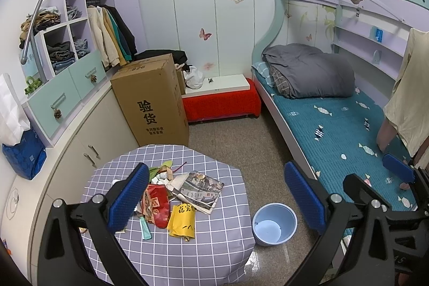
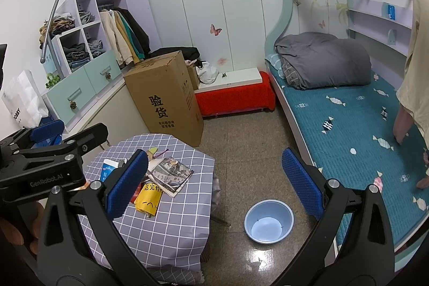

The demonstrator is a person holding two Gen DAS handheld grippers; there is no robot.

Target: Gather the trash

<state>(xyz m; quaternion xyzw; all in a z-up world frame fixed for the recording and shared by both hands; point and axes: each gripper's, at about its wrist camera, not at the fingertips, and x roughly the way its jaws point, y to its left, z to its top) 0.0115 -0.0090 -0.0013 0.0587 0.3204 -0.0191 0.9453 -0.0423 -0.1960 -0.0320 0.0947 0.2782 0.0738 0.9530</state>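
Two handheld grippers hung above a small room, both with their blue-padded jaws spread wide apart and holding nothing. Left gripper [image 1: 217,196] hovered over the round surface draped in a grey checked cloth [image 1: 187,245], and the right gripper [image 2: 214,181] was raised above the floor between that surface and the bed with a teal candy-print cover [image 2: 356,119].

Trash lay heaped near the middle of the cloth: a folded printed magazine [image 1: 202,188], a yellow plastic wrapper with black characters [image 1: 182,221] just in front of it, a crumpled red packet [image 1: 158,205] to its left, and a small mint-green tube [image 1: 145,231] near the left jaw. More scraps of paper sat behind these, too jumbled to tell apart.

On the tiled floor beside the surface stood a light blue plastic bucket [image 1: 274,223], upright. A tall brown cardboard box with black characters [image 1: 152,101] stood behind the surface, against the cabinets.
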